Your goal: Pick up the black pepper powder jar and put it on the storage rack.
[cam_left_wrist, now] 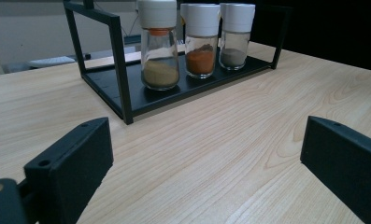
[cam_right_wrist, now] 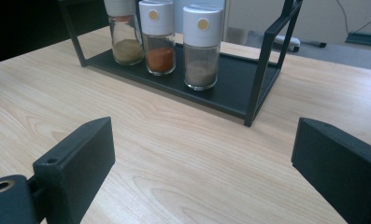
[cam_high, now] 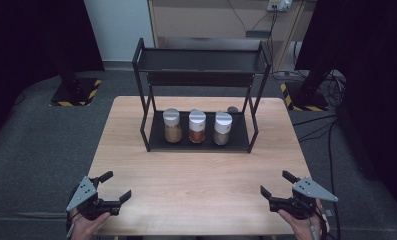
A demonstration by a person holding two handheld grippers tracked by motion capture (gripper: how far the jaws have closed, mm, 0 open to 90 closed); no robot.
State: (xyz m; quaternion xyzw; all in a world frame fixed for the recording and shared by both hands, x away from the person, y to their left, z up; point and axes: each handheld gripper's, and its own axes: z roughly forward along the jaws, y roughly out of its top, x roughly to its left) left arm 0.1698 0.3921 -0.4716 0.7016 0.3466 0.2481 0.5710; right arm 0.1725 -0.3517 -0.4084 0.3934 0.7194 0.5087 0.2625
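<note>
your left hand-held gripper and right hand-held gripper both sit wide and empty, the three spice jars well ahead on the rack's lower shelf, so a jaw reaching between those close-set jars can topple a neighbour.

My left tongs and right tongs: matte black, blocky jaws with small screw holes. Grey three-cornered plate, dotted with holes, tops each. Dark cable trails from each.
</note>
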